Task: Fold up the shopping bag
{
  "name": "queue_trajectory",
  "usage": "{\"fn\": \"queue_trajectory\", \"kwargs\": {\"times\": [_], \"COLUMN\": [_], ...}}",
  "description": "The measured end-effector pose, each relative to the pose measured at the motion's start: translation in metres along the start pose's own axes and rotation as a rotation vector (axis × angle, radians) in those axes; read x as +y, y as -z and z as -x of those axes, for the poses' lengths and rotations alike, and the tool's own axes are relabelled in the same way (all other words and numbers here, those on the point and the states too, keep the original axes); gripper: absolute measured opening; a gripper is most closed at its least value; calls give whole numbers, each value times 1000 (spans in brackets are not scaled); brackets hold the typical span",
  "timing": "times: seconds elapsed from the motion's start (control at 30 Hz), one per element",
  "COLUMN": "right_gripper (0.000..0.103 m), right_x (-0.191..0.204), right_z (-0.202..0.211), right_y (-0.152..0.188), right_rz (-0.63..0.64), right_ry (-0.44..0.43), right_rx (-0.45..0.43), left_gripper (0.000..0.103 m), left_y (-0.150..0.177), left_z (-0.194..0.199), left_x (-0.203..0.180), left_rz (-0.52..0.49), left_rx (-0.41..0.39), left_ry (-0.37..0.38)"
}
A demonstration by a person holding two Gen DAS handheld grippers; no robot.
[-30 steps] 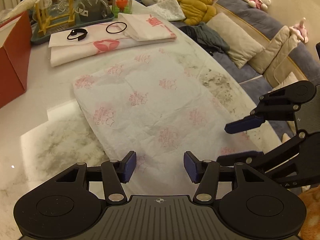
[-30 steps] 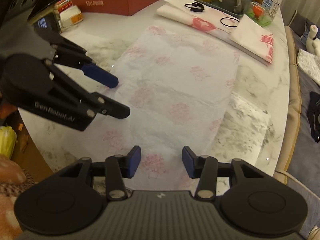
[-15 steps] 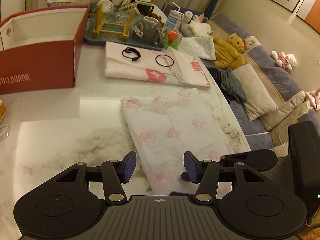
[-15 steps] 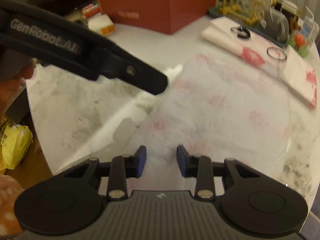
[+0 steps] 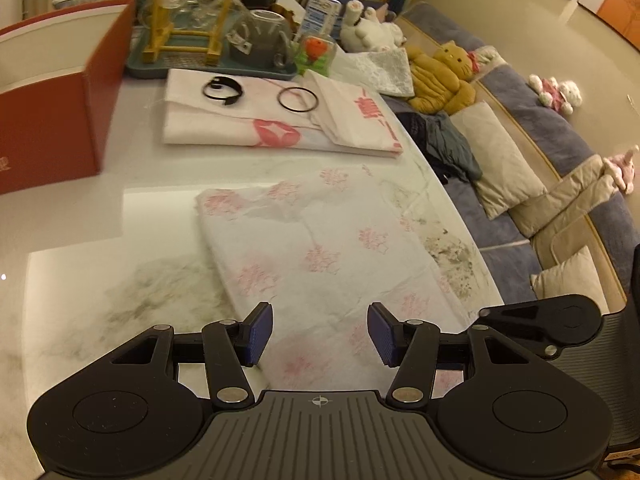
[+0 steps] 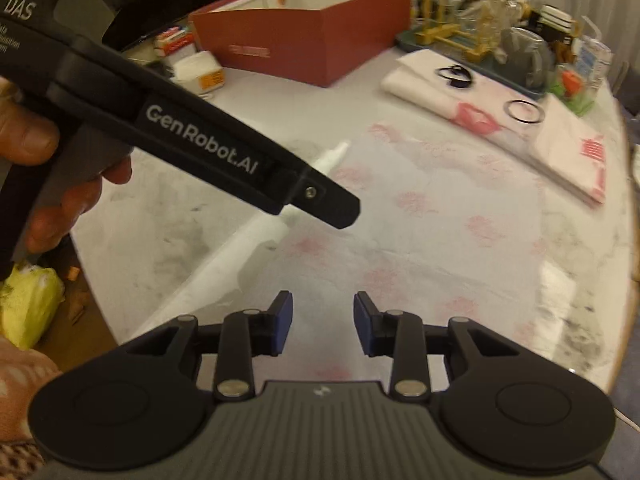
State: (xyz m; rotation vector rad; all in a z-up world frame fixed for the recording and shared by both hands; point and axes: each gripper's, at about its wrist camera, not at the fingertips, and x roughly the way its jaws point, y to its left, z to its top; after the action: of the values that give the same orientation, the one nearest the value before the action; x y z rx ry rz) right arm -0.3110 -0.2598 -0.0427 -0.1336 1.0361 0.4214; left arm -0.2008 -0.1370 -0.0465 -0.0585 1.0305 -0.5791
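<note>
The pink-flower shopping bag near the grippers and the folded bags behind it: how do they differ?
The pink-flower shopping bag lies spread out and wrinkled; the folded bags are compact, neat stacks. The spread bag carries many small pink flower prints; the folded bags show a few large pink and red marks. Nothing rests on the spread bag, while a black ring and a black clip lie on the folded ones. Both are white and lie on the marble table.

Both views are lit by warm, yellowish indoor light of moderate brightness. A pale rectangular glare patch is reflected on the glossy marble bench [image 5: 72, 232] in the left wrist view. Strong fisheye curvature is seen at the edges, with dark corners. The right wrist view is softened by motion blur, most marked at the red box [image 6: 320, 40] and folded cloths [image 6: 560, 148]. Soft shadows are cast.
</note>
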Motion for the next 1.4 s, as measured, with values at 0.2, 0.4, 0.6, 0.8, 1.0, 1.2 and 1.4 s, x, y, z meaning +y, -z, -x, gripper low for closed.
{"fn": "queue_trajectory", "kwargs": {"times": [0.2,0.4,0.6,0.8,1.0,1.2,1.4], "right_gripper": [37,43,54,57,49,43,15], "right_x": [-15,-29,-24,-22,-55,-114,-86], "right_z": [3,3,5,3,27,31,23], "right_y": [19,29,37,34,34,45,38], "right_rz": [-81,-134,-115,-88,-259,-532,-326], "right_ry": [38,88,68,65,37,-14,-96], "right_rx": [45,67,69,81,-44,-70,-55], "left_gripper": [54,54,82,95,95,95,95], "left_y": [2,11,28,42,42,33,47], "left_z": [-38,-37,-33,-29,-14,13,-4], "left_x": [-20,-37,-49,-44,-35,-41,-59], "left_rz": [-113,-271,-421,-378,-327,-304,-410], "left_rx": [63,54,39,22,11,-93,19], "left_ry": [-26,-66,-138,-142,-161,-123,-16]}}
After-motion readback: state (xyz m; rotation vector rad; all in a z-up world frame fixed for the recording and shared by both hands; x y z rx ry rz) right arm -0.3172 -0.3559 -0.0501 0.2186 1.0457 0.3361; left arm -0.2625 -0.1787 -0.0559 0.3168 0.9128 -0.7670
